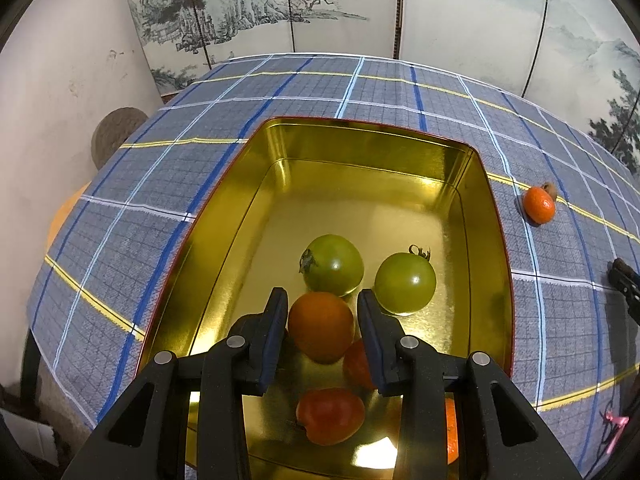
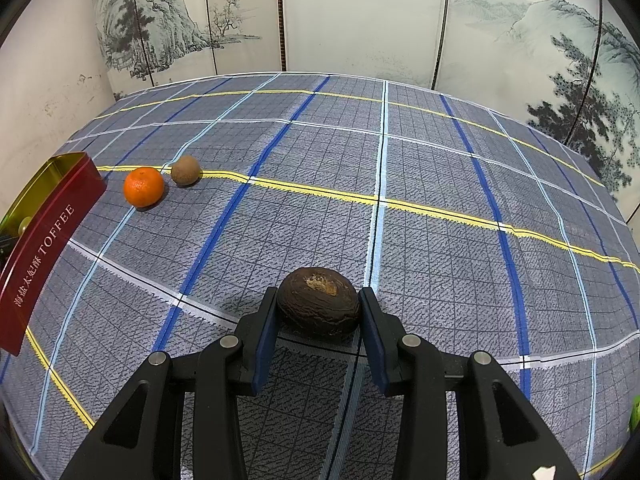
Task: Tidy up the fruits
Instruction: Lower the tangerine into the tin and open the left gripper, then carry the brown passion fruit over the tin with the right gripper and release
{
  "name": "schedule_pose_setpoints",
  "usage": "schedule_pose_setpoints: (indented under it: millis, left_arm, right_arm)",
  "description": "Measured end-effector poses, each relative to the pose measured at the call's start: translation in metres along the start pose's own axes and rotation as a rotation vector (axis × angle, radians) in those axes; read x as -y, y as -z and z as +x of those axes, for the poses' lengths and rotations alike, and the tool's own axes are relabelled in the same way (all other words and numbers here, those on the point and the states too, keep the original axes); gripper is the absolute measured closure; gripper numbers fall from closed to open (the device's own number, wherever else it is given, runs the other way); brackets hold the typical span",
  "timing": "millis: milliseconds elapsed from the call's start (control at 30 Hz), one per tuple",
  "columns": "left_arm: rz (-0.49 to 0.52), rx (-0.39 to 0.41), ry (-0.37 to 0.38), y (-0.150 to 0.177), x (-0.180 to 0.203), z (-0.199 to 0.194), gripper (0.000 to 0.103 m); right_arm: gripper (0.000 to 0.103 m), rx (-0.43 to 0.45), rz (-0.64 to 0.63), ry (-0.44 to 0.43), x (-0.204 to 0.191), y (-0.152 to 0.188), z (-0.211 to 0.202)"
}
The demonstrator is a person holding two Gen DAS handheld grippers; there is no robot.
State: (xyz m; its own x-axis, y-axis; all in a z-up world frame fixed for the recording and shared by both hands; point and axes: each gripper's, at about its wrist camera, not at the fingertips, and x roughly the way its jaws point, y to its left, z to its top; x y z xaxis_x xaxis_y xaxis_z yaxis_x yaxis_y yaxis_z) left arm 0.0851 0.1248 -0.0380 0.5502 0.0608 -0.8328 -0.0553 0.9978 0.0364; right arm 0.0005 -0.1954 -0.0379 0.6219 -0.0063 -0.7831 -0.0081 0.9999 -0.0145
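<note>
In the left wrist view my left gripper (image 1: 322,300) hangs over the gold tin (image 1: 276,160). An orange fruit (image 1: 321,326) sits between its pads, held or just touching. The tin also holds two green tomatoes (image 1: 333,264) (image 1: 405,282) and red-orange fruits (image 1: 330,414). In the right wrist view my right gripper (image 2: 319,300) is closed around a dark brown wrinkled fruit (image 2: 318,302) on the checked cloth. A tangerine (image 2: 143,186) and a small brown fruit (image 2: 185,169) lie beside the tin's red wall (image 2: 44,248).
The tangerine (image 1: 539,204) and brown fruit (image 1: 549,189) also show right of the tin in the left wrist view. The right gripper's tip (image 1: 624,280) shows at the right edge. A painted folding screen (image 2: 360,16) stands behind the table. Something green (image 2: 634,412) peeks in at the far right.
</note>
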Motion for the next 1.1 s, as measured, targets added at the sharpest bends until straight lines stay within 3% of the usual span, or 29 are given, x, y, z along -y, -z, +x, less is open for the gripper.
schedule_pose_setpoints:
  millis: [400, 600, 833, 967, 1100]
  left_arm:
    - [0.002, 0.000, -0.001, -0.001, 0.000, -0.001, 0.064]
    - [0.004, 0.005, -0.005, 0.000, 0.000, -0.002, 0.052]
    - [0.001, 0.019, 0.000, -0.003, -0.003, -0.010, 0.051]
    - [0.003, 0.031, -0.004, -0.004, -0.003, -0.015, 0.043]
    - [0.003, 0.042, -0.008, -0.005, -0.003, -0.020, 0.041]
  right_arm:
    - [0.067, -0.001, -0.001, 0.002, 0.000, 0.000, 0.000]
    - [0.067, -0.001, -0.002, 0.003, -0.002, -0.001, 0.000]
    - [0.067, -0.001, 0.004, 0.008, 0.003, -0.001, 0.000]
    - [0.067, -0.003, 0.007, 0.008, -0.001, -0.001, 0.000]
    - [0.067, -0.010, 0.005, 0.008, 0.004, 0.000, 0.001]
